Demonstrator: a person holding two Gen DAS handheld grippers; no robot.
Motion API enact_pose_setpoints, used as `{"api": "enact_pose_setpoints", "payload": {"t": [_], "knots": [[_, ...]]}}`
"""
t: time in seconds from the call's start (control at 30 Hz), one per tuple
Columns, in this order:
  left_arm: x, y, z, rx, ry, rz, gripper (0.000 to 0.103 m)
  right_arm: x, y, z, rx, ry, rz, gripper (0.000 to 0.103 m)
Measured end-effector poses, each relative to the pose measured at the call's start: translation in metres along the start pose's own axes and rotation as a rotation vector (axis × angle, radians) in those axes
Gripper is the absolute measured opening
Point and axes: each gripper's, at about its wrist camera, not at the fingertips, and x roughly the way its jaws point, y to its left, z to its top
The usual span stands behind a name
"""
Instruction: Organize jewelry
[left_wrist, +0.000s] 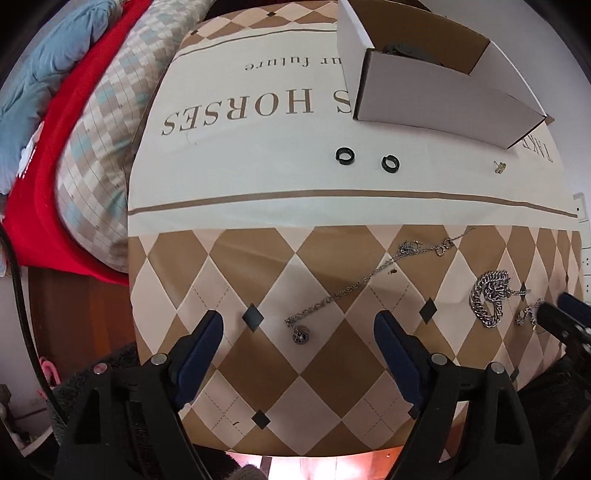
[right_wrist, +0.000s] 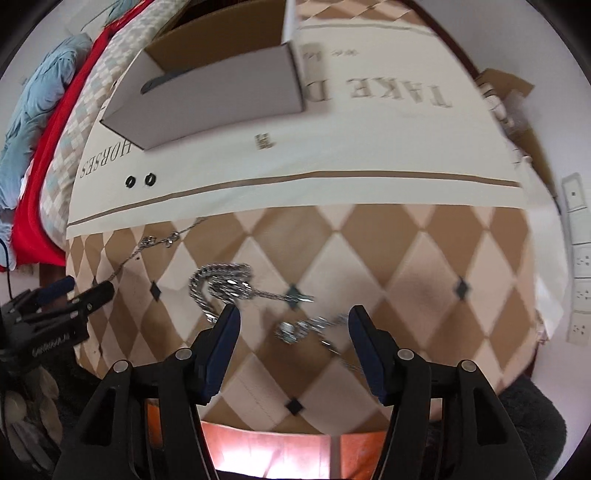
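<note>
A thin silver necklace with a round pendant (left_wrist: 301, 336) lies on the diamond-patterned cloth, between the open fingers of my left gripper (left_wrist: 299, 325). A thick silver chain (left_wrist: 489, 302) lies to its right; it also shows in the right wrist view (right_wrist: 221, 286). A second thin chain (right_wrist: 303, 328) lies between the open fingers of my right gripper (right_wrist: 291, 321). Two black rings (left_wrist: 345, 155) (left_wrist: 389, 162) and a small gold earring (left_wrist: 500, 167) lie on the white band. A white cardboard box (left_wrist: 436, 92) stands at the back, with something dark inside.
The cloth-covered table (left_wrist: 258, 110) ends at its near edge (left_wrist: 295, 452). A checkered pillow (left_wrist: 110, 147), a red cloth (left_wrist: 48, 166) and a blue blanket (left_wrist: 37, 74) lie to the left. Wall sockets (right_wrist: 580, 258) are on the right.
</note>
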Motion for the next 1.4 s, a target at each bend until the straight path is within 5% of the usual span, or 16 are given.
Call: {"api": "enact_pose_setpoints", "payload": {"t": [0.2, 0.3, 0.67, 0.83, 0.97, 1.4], "knots": [[0.0, 0.0, 0.0, -0.005, 0.004, -0.005, 0.083, -0.011, -0.011, -0.013, -0.017, -0.03, -0.075, 0.062], [0.0, -0.003, 0.001, -0.006, 0.004, 0.0, 0.083, -0.01, -0.021, -0.015, 0.016, -0.05, -0.084, 0.027], [0.001, -0.002, -0.001, 0.003, 0.002, 0.011, 0.083, 0.008, -0.002, -0.02, 0.0, -0.021, 0.029, 0.027], [-0.001, -0.005, 0.0, 0.008, 0.001, 0.018, 0.083, 0.028, 0.028, -0.021, -0.117, -0.034, -0.063, 0.027], [-0.004, -0.005, 0.0, 0.008, -0.004, 0.02, 0.083, 0.03, 0.036, -0.019, -0.158, -0.048, -0.121, 0.006], [-0.001, -0.005, 0.006, -0.006, 0.002, 0.011, 0.083, 0.013, -0.035, 0.029, 0.04, -0.126, -0.111, 0.006]]}}
